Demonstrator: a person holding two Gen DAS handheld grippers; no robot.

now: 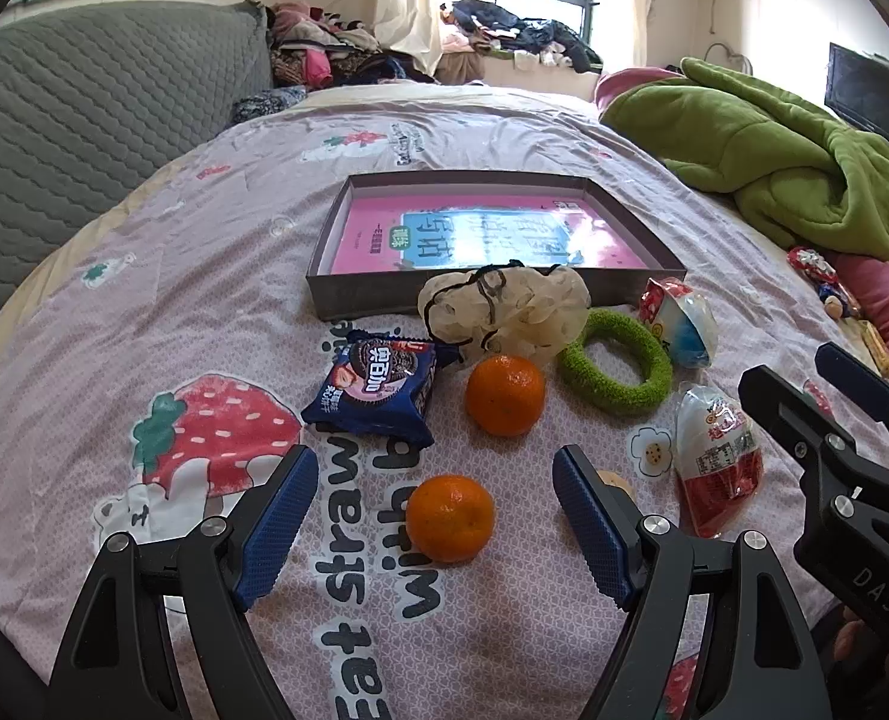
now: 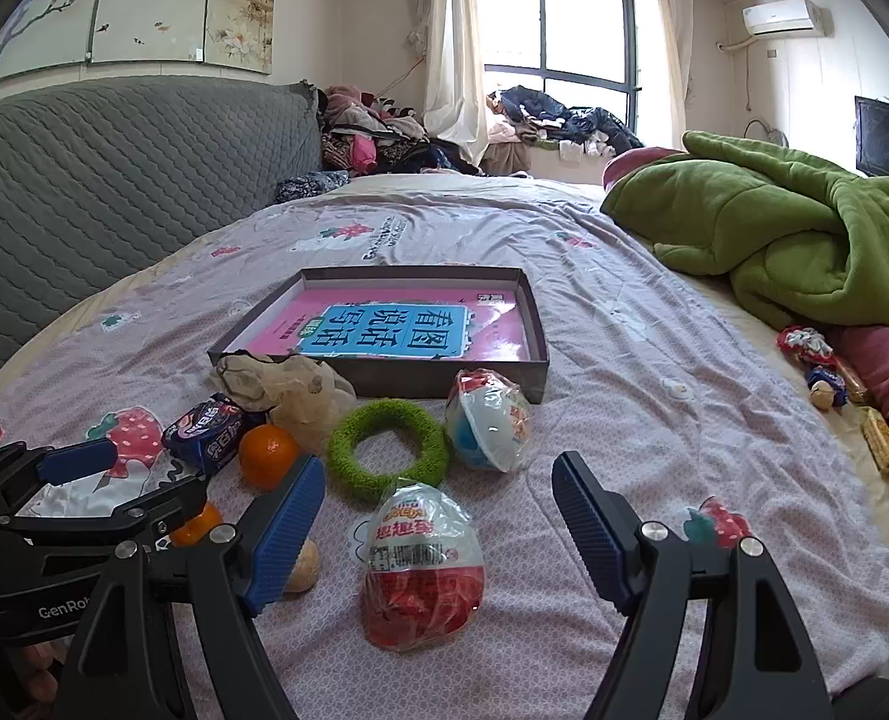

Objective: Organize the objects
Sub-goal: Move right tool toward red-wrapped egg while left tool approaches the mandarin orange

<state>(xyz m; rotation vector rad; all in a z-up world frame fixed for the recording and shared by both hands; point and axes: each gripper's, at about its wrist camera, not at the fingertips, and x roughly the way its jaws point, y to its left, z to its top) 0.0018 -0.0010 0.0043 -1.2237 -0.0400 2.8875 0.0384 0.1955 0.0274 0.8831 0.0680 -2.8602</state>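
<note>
My left gripper (image 1: pixel 434 461) is open, its blue pads on either side of the near orange (image 1: pixel 450 519) without touching it. A second orange (image 1: pixel 505 394), a blue cookie pack (image 1: pixel 378 390), a cream mesh scrunchie (image 1: pixel 504 306) and a green fuzzy ring (image 1: pixel 615 363) lie beyond. My right gripper (image 2: pixel 438 468) is open around a red wrapped egg toy (image 2: pixel 423 564), not touching it. A blue-white egg toy (image 2: pixel 489 420) lies by the shallow grey box (image 2: pixel 432 381), which holds a pink book (image 2: pixel 384 330). Each gripper shows at the edge of the other's view.
Everything rests on a pale strawberry-print bedspread (image 1: pixel 144 300). A green blanket (image 2: pixel 774 228) is heaped at the right, with a small doll and snack packs (image 2: pixel 822 372) below it. A grey quilted headboard (image 2: pixel 114 180) runs along the left. A small tan object (image 2: pixel 303 564) lies by my right gripper's left finger.
</note>
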